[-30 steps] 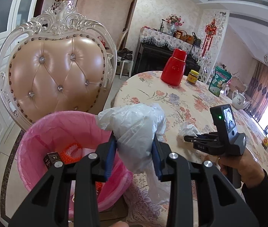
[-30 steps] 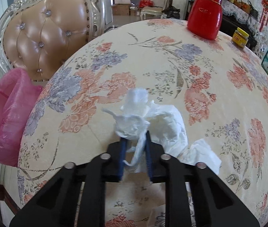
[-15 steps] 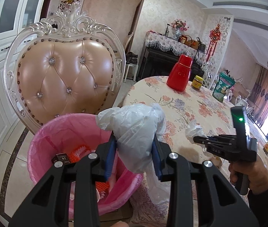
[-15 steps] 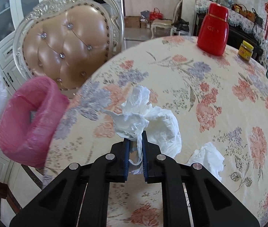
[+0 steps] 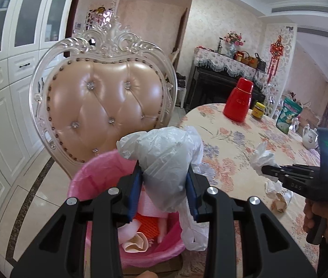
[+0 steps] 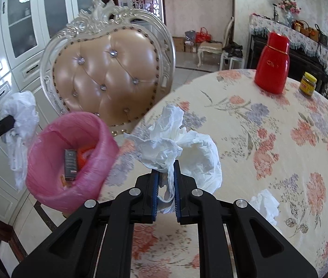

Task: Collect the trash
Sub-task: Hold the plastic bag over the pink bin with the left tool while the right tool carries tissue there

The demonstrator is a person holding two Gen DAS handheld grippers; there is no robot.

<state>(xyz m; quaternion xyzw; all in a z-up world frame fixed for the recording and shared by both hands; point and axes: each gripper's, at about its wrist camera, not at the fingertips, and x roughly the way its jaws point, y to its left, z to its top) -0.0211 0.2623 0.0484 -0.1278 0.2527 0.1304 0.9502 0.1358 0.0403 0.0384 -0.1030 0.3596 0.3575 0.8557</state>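
My right claw (image 6: 165, 183) has lifted the crumpled tissue (image 6: 164, 139) off the worktop (image 6: 268, 139), pinched tight; my left claw (image 5: 165, 185) still clamps the plastic bag (image 5: 164, 157) above the pink bin (image 5: 89, 176).

A thin, crinkled, translucent white plastic bag (image 5: 164, 162) is seen at the centre of the left wrist view; a crumpled, matt white paper tissue (image 6: 164, 143) is seen mid-frame in the right wrist view; the round bin's wrinkled pink plastic liner (image 6: 48, 162) is glossy; the tufted peach leather chair back (image 5: 103, 111) is shiny and smooth, studded with metal; the floral tablecloth (image 6: 268, 143) appears matt.
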